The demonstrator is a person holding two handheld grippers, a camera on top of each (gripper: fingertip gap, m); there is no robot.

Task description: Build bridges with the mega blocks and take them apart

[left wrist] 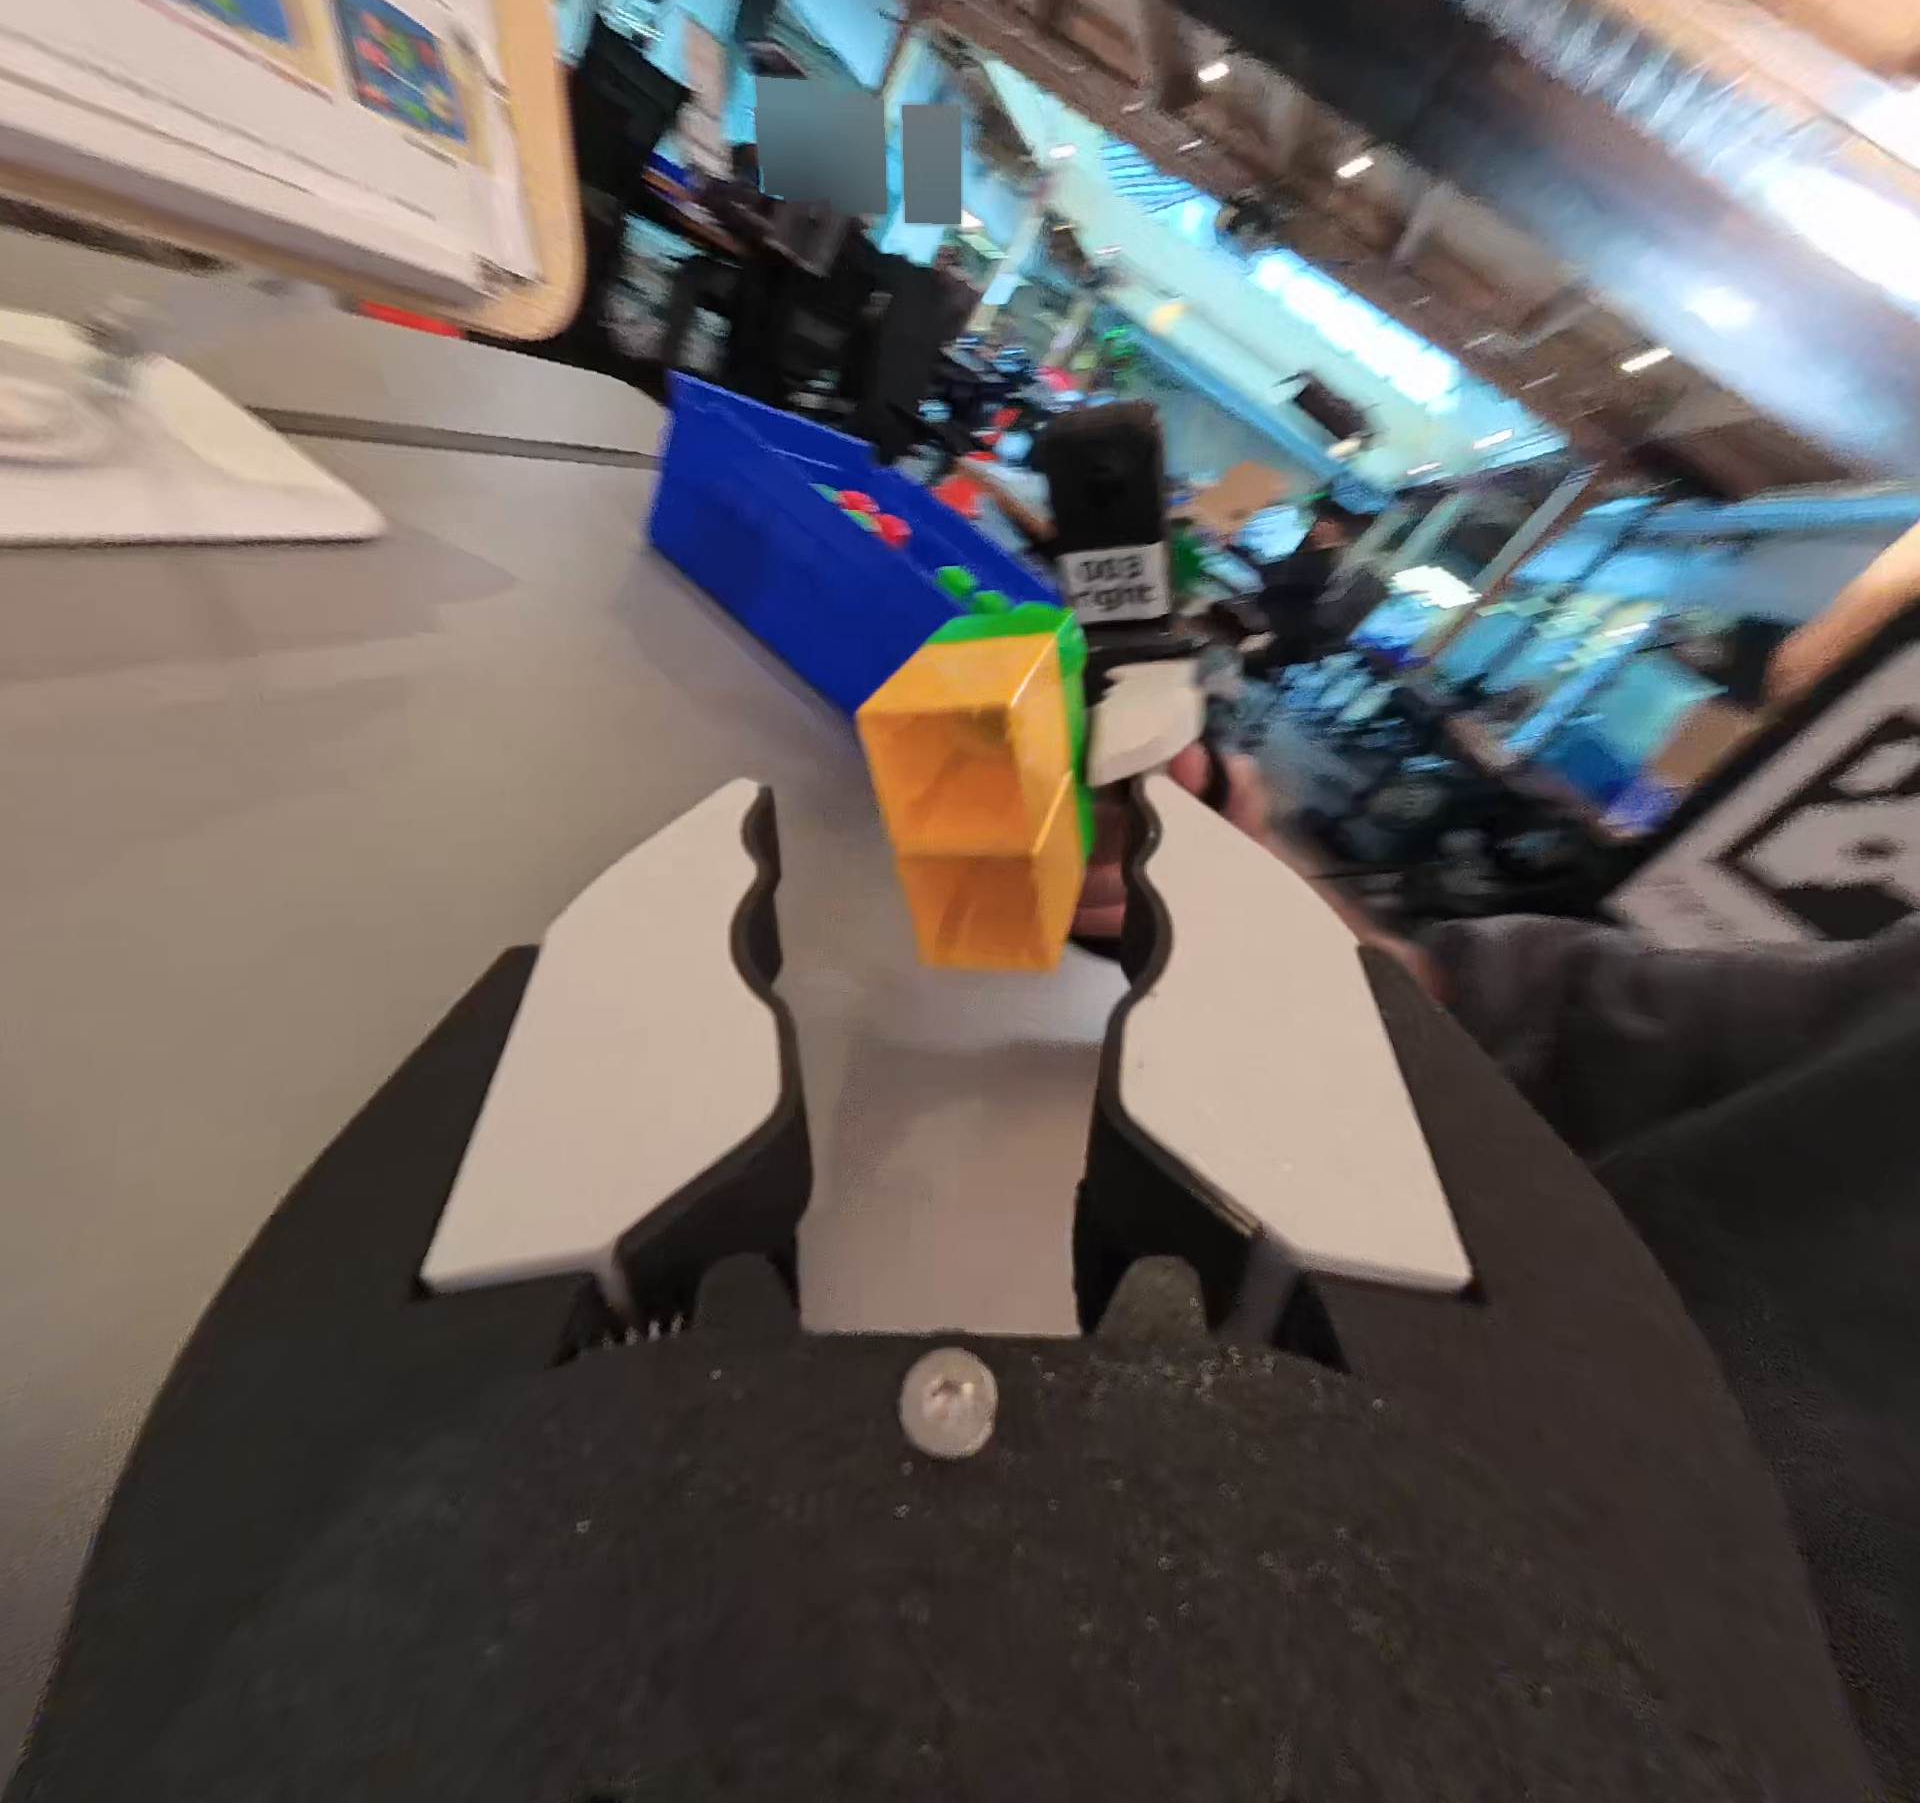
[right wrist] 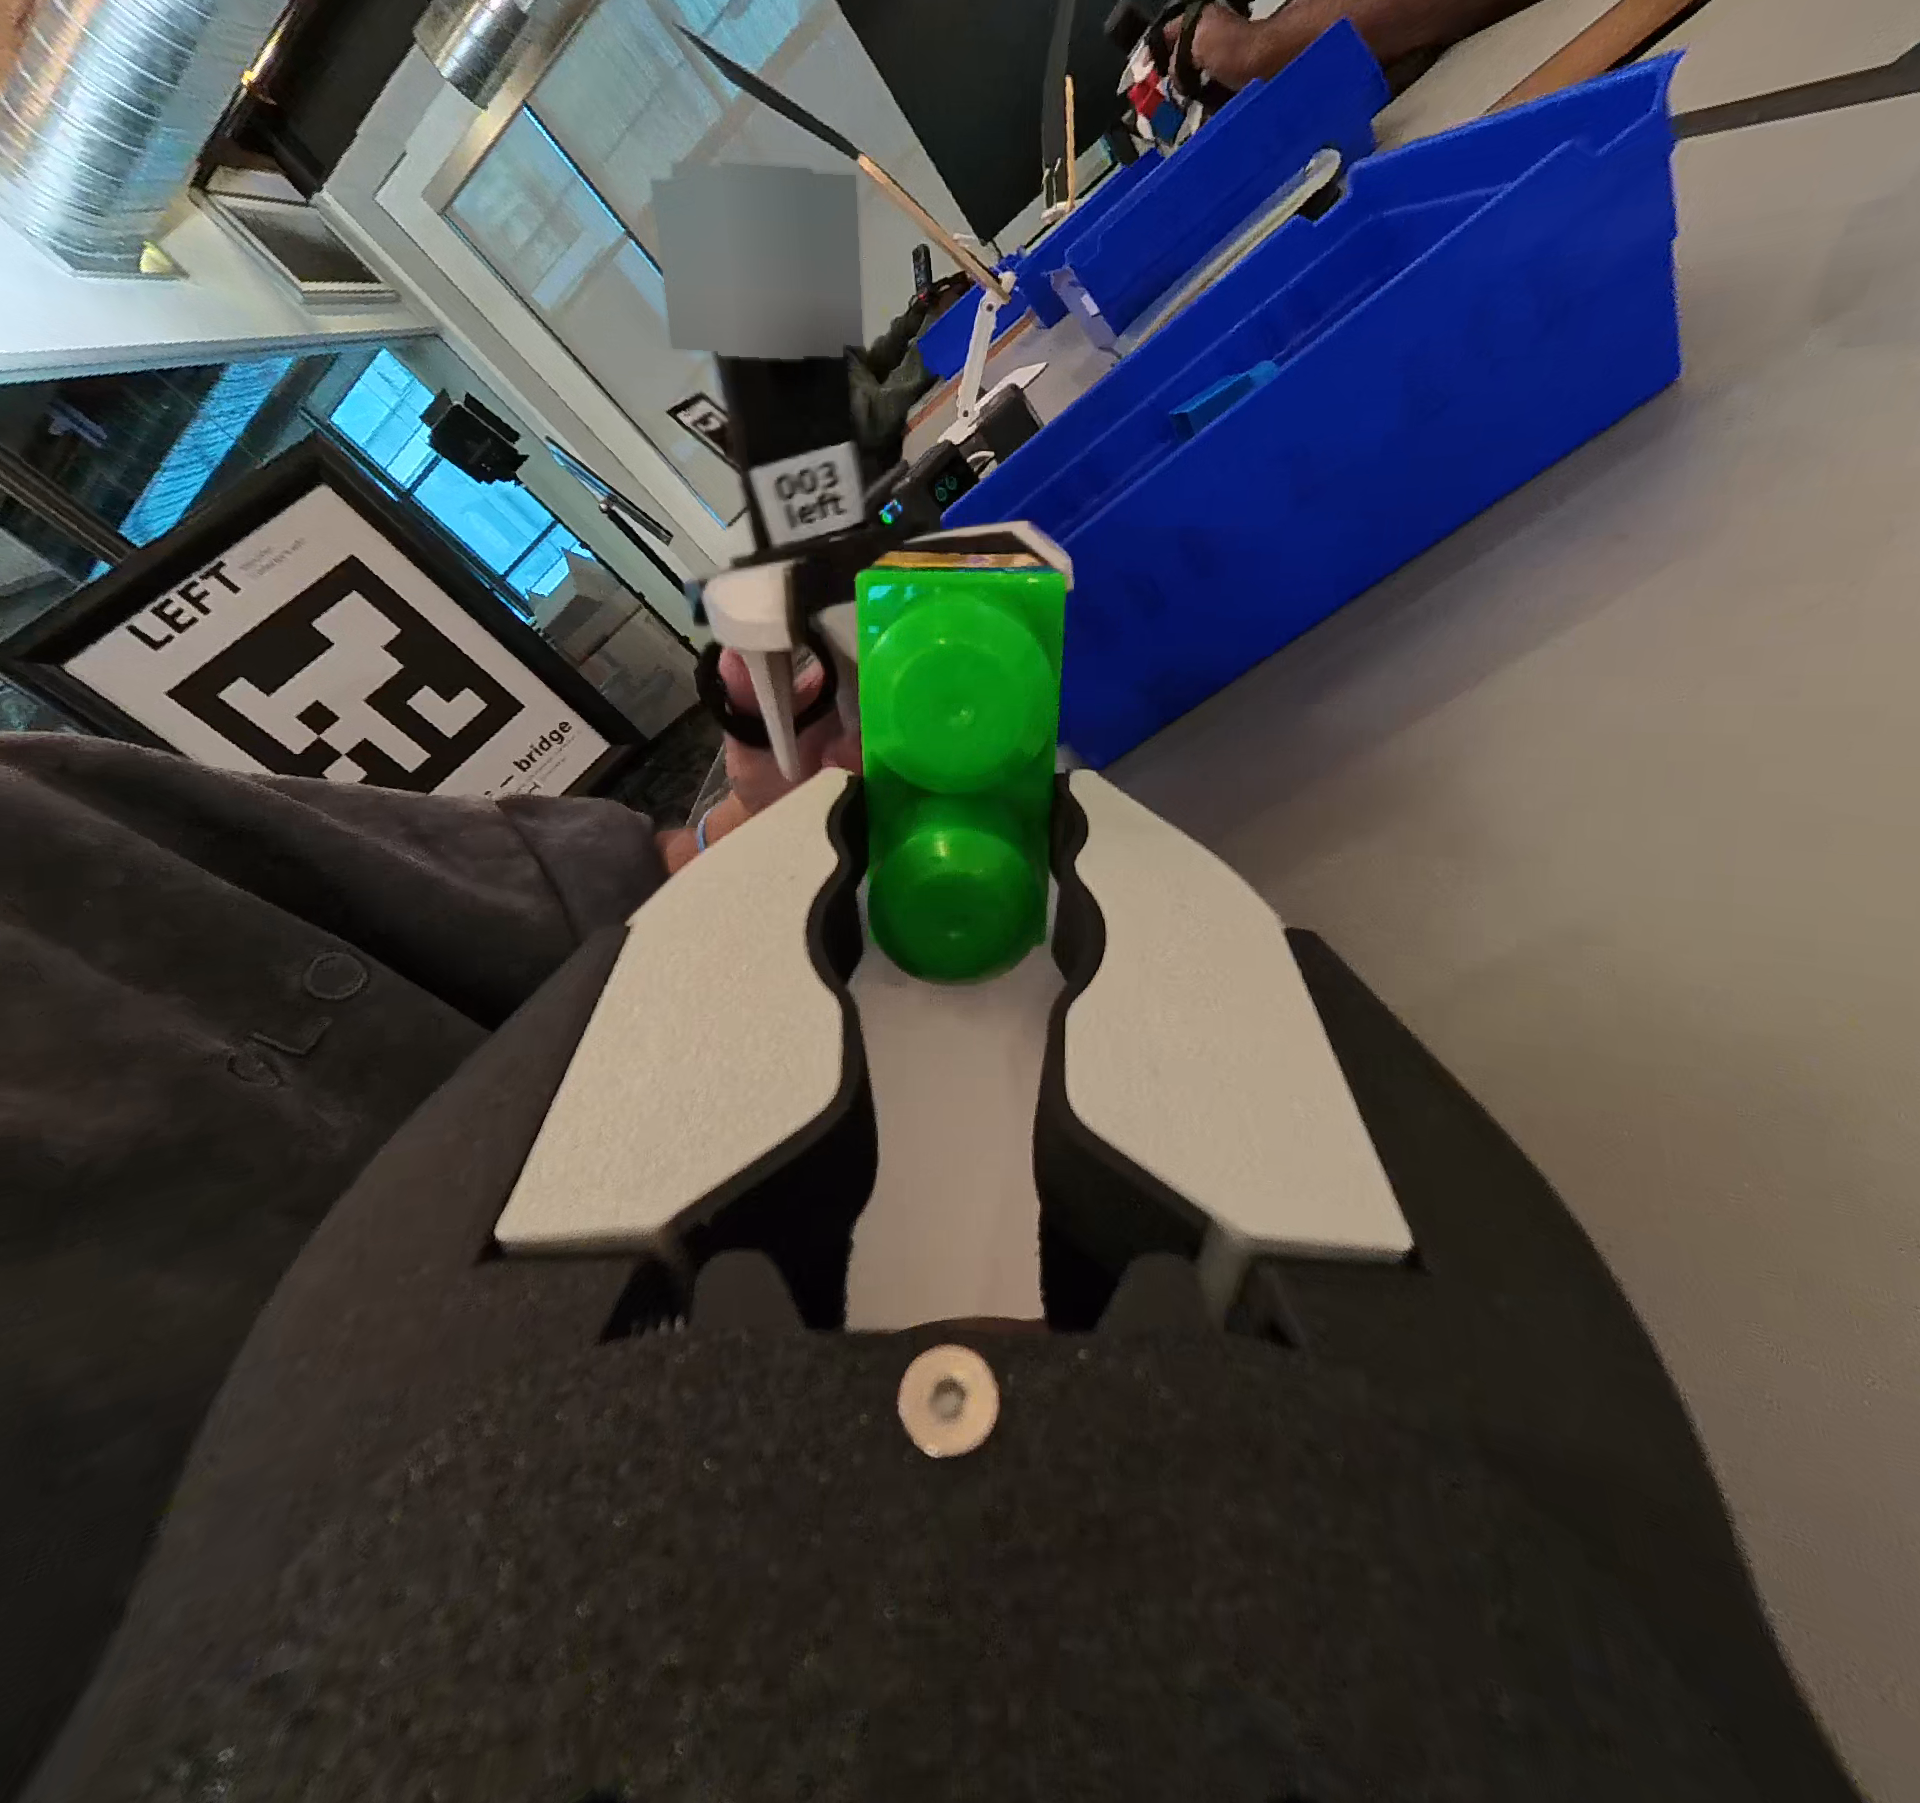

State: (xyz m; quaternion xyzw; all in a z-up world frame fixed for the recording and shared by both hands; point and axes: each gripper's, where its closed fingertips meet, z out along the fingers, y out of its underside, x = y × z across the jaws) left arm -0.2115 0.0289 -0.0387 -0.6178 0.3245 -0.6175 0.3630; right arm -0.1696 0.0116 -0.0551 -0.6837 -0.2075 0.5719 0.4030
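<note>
A: Mega blocks update: right gripper [right wrist: 951, 880] is clamped narrow on the green block [right wrist: 956, 714], with the yellow block [left wrist: 971, 808] stuck to its far side, both up off the grey table [right wrist: 1558, 922]

B: And the left gripper [left wrist: 951, 808]?

A: Spread wide, empty, yellow block hanging between its tips. I'd close square on yellow, then pull straight apart beside the blue bin [right wrist: 1403, 423]

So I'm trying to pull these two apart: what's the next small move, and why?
Probably close the left gripper on the yellow block. The right gripper already clamps the green block, which is stuck to the yellow one, while the left's jaws stand open with the yellow block at their tips. Only then can the two be pulled apart.
</note>
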